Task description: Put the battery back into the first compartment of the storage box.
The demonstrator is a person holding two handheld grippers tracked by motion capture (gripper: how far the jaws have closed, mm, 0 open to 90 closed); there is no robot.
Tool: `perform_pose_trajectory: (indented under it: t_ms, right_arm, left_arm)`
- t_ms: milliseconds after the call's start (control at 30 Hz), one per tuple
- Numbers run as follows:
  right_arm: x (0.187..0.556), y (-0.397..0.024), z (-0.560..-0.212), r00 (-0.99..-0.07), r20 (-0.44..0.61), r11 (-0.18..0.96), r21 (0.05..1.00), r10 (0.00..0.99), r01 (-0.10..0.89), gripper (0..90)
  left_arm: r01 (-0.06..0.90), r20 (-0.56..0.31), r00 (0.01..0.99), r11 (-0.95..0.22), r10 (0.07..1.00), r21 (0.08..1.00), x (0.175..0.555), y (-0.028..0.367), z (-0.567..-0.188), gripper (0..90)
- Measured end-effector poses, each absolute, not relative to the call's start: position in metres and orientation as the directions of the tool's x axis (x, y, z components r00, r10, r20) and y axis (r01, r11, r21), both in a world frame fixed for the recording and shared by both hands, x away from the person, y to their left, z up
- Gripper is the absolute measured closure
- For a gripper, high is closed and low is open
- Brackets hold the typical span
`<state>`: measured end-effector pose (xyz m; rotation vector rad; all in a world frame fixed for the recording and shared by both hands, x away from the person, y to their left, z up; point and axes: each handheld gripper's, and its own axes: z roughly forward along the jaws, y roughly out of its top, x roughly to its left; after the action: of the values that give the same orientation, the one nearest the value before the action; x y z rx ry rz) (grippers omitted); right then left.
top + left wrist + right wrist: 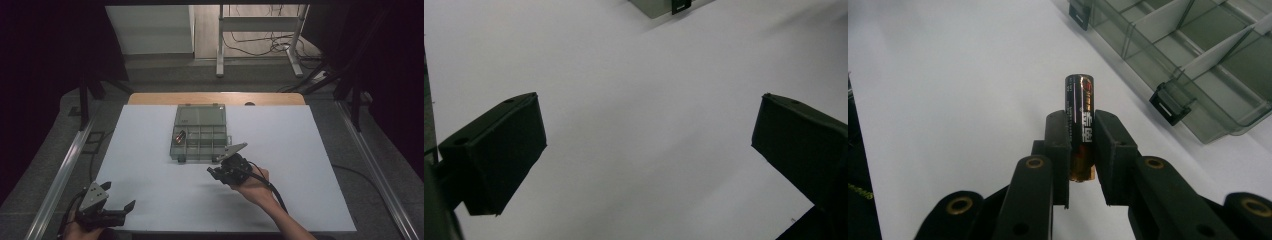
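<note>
fingers (1113,145) of right gripper (1082,150) pinching a battery (1081,120) near its lower end, just beside the compartment box (1198,65). left gripper (644,150) spread wide over bare white table (634,75). shallow hold, so could tip or slip out on a bump against a divider.

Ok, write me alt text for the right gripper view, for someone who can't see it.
A battery stands upright, clamped between the two black jaws of the right gripper above a white table. A clear divided box with black latches lies open at upper right, its visible compartments empty.
</note>
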<state>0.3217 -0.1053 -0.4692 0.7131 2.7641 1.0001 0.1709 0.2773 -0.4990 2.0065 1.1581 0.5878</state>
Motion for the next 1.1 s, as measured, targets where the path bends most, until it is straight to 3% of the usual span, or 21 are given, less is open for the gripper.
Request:
perform_pose_trajectory:
  t_ms: [1100]
  right_arm:
    - [0.377,-0.072,-0.452,-0.854,0.044,0.618,0.671,0.518,0.41,76.9]
  left_arm:
    - [0.532,0.017,0.494,-0.318,0.869,0.784,0.171,0.279,-0.499,1.7]
